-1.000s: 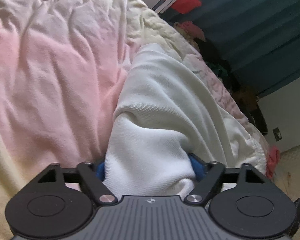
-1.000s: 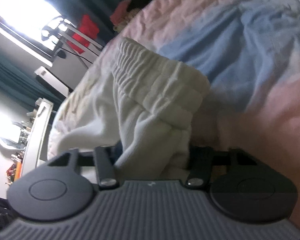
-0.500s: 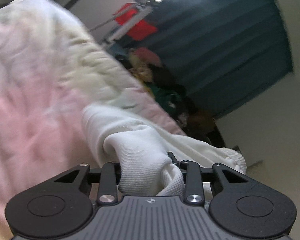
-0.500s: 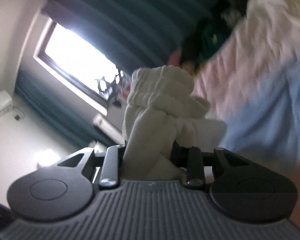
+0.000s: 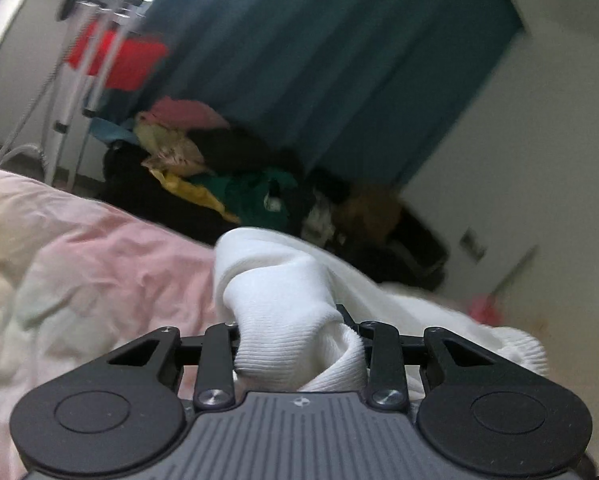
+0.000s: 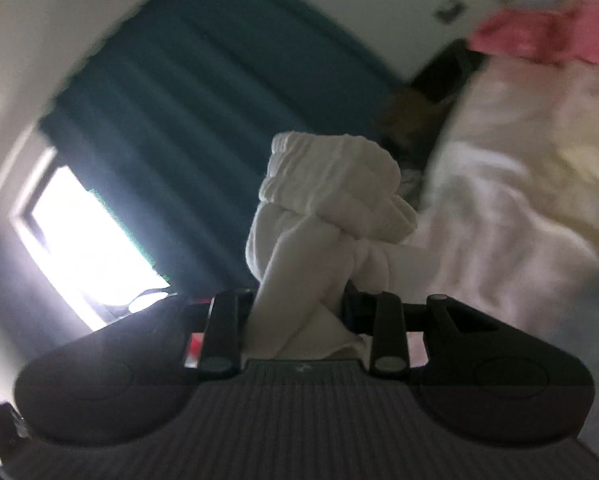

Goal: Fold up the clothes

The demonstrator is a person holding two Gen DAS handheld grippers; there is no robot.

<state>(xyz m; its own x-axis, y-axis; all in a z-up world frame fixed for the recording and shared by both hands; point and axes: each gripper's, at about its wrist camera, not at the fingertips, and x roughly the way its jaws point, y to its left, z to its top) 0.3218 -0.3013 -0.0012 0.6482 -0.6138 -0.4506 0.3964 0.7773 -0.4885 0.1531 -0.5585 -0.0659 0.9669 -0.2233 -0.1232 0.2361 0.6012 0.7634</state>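
now, in short:
room: both views have swung up off the bed since a second ago; the teal curtain and the bright window now fill most of each picture, and both are blurred by motion.
bed: the pink and cream duvet has dropped to the lower edge of the left view and to the right side of the right view.
clothes pile: a dark and coloured heap lies beyond the bed, untouched.
garment: the white knit garment was draped on the duvet a second ago; it is now bunched and raised between the two claws, part of it trailing on the bed.
left claw: clamped narrow on a ribbed fold of the garment.
right claw: clamped narrow on the gathered waistband end.
meaning: likely a lift to shake out or carry over a fold; no fold laid flat yet.
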